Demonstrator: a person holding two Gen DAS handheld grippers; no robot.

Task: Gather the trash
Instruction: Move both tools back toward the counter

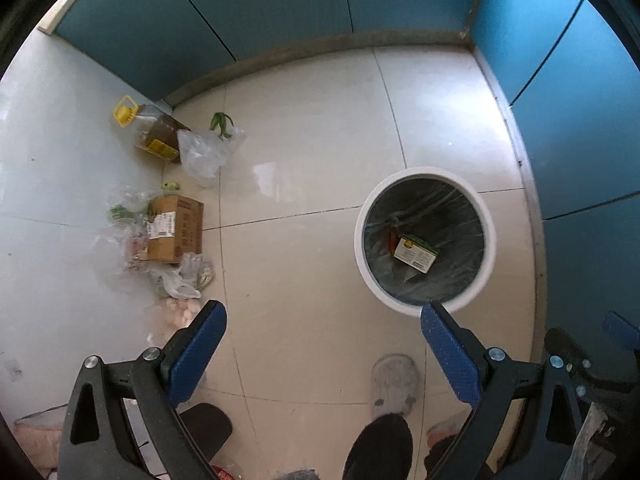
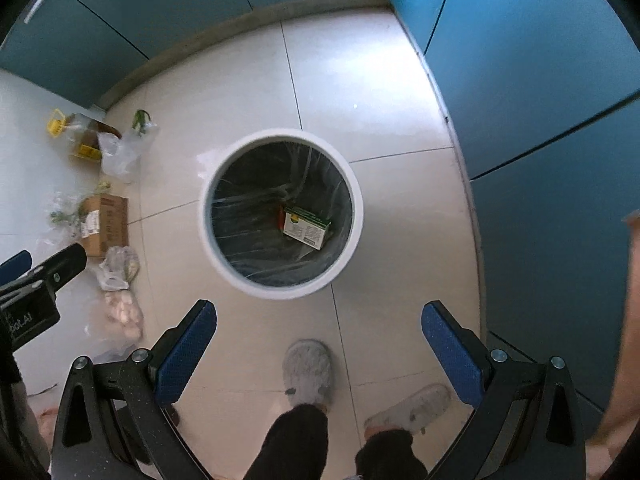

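We are holding both the left hand-held gripper (image 1: 323,322) and right hand-held gripper (image 2: 319,322) wide open and empty. The brown cardboard box (image 1: 175,229) and crinkled clear plastic bags (image 1: 206,152) are lying along the tiled floor's (image 1: 312,128) left edge, well apart from the round white bin (image 2: 282,214); thin film is risking slipping out of a pinch.

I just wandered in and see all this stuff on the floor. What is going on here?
A person in grey slippers stands over a white trash bin, holding a two-finger gripper in each hand. Both the left gripper and right gripper are open and empty. One small carton lies in the lined bin. By the wall, uncollected, lie a cardboard box, an oil bottle and several plastic bags.
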